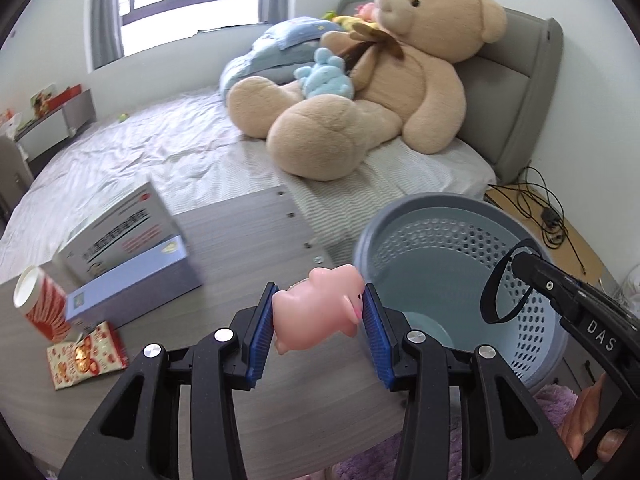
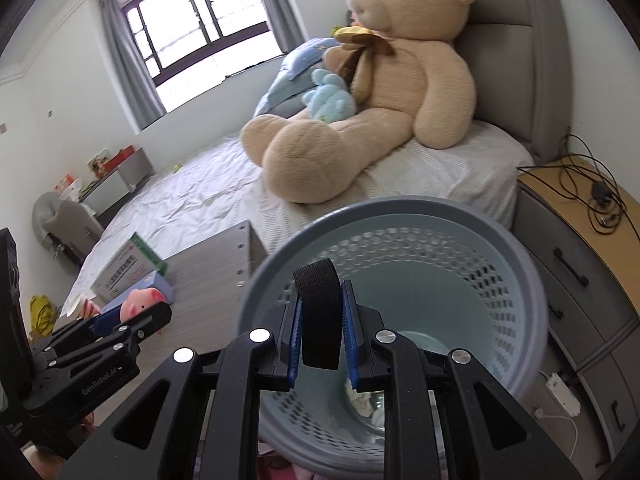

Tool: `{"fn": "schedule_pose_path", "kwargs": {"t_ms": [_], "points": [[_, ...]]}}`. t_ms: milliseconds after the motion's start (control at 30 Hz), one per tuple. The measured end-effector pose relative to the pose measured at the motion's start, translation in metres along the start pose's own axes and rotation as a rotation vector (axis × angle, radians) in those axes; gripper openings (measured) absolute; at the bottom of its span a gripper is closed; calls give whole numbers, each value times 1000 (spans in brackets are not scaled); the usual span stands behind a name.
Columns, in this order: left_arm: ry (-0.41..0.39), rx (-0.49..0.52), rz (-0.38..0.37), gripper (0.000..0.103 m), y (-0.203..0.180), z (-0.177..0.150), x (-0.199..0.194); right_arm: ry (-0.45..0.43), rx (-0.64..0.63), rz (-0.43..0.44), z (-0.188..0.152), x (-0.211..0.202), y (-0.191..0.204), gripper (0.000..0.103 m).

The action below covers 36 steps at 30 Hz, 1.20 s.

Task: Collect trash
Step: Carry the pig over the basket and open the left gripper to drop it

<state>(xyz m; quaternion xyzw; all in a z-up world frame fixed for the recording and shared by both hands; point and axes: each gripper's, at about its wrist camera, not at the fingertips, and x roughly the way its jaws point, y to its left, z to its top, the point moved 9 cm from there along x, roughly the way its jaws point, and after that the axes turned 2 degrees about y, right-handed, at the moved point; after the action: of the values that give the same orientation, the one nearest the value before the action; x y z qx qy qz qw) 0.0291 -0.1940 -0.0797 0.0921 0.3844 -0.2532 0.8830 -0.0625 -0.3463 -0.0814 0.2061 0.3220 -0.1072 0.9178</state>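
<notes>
Our left gripper (image 1: pixel 320 312) reaches level over the grey table (image 1: pixel 248 248), its blue pads clamped on a pink toy pig (image 1: pixel 320 306) held just left of the blue basket's (image 1: pixel 536 308) rim. Our right gripper (image 2: pixel 322 328) tilts down over the basket's mouth, jaws narrow and pinching a loop of black strap (image 2: pixel 318 312) above the opening. Behind the pig, boxes (image 1: pixel 128 256), a striped cup (image 1: pixel 38 304) and a red snack packet (image 1: pixel 86 354) lie on the table. A large teddy bear (image 1: pixel 376 80) sits on the bed (image 1: pixel 160 152).
</notes>
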Motion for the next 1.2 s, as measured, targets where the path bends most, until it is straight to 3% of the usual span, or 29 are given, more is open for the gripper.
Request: {"fn": "schedule_pose_path", "kwargs": {"t_ms": [433, 1200], "points": [[-6, 105, -73, 42, -58, 27, 18, -5, 29, -88, 1, 5, -39, 18], [65, 171, -139, 43, -92, 18, 53, 38, 66, -155, -11, 18, -71, 18]]}}
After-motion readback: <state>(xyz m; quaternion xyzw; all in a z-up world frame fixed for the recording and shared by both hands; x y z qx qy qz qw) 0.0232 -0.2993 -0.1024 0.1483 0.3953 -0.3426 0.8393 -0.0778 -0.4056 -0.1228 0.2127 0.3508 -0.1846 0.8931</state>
